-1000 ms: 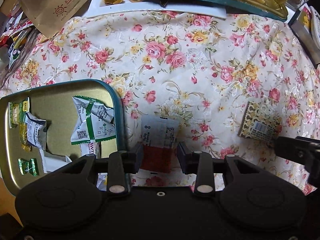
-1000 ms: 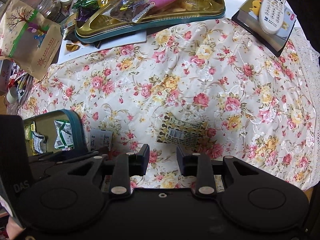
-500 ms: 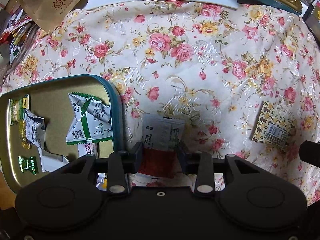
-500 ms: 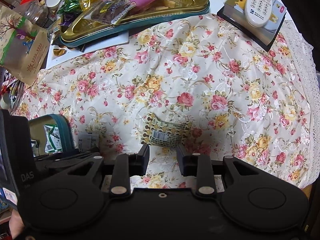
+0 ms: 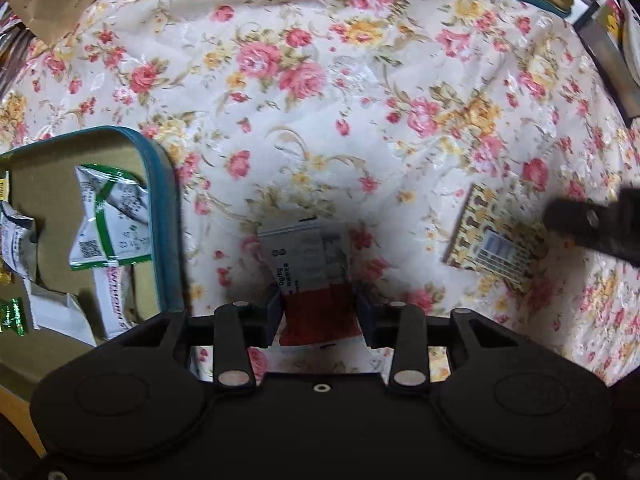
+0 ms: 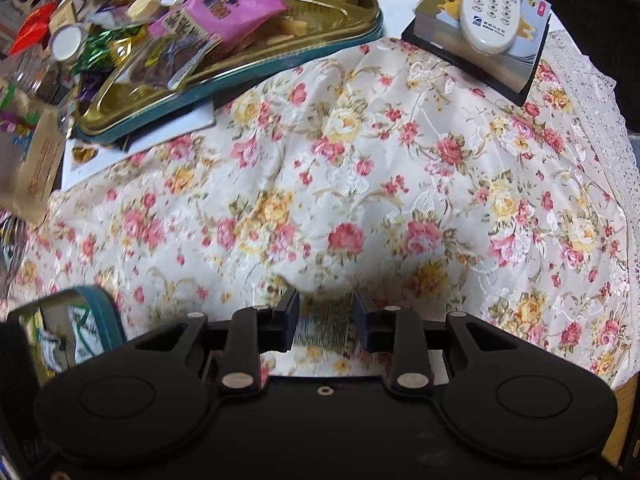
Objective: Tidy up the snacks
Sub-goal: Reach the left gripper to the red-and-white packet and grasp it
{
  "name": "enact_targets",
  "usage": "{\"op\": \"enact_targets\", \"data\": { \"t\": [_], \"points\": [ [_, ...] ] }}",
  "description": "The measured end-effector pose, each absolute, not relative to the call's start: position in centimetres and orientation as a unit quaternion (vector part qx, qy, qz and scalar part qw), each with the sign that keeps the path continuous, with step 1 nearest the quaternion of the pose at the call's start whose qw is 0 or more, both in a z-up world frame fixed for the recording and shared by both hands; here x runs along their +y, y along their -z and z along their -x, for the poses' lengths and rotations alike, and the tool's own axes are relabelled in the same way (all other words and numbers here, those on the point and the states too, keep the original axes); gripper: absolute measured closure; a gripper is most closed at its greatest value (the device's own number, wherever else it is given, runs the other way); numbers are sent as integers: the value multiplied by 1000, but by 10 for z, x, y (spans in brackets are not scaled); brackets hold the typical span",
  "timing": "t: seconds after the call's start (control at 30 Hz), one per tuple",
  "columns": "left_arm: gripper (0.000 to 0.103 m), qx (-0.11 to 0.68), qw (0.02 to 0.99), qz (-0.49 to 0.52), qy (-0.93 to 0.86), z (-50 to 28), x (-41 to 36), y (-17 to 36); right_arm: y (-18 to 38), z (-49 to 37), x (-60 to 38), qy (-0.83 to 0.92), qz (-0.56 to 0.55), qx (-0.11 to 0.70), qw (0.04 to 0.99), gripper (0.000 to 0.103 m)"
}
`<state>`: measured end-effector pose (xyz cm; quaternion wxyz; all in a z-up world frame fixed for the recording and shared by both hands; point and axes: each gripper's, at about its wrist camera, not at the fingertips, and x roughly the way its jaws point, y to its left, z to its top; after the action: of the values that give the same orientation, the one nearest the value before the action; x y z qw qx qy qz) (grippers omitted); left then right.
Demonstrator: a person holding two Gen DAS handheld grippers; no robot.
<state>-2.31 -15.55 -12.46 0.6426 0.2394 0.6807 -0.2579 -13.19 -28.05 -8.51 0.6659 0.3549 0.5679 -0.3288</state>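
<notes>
My left gripper [image 5: 319, 310] has its jaws closed on a red-and-white snack packet [image 5: 310, 264], held just right of the teal-rimmed tin [image 5: 166, 216]. My right gripper [image 6: 325, 320] stands with jaws parted around a patterned snack packet [image 6: 322, 316] on the floral tablecloth [image 6: 360, 168]; contact unclear. Beyond, a cluttered tray [image 6: 320, 52] and remote [image 6: 490, 4].

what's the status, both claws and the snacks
Left claw shut on red-and-white packet, beside teal tin. Right claw open, straddling yellow patterned packet. Nothing blocking.
</notes>
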Motion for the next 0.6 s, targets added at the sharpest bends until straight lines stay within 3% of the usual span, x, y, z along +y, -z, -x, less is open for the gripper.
{"op": "enact_targets", "data": {
  "t": [0.33, 0.6],
  "points": [
    [55, 689, 638, -229, 258, 29, -163, 132, 129, 132, -286, 347, -337, 616, 622, 71],
    [55, 705, 632, -198, 252, 19, -159, 139, 126, 148, -272, 326, -348, 631, 612, 71]
  ]
}}
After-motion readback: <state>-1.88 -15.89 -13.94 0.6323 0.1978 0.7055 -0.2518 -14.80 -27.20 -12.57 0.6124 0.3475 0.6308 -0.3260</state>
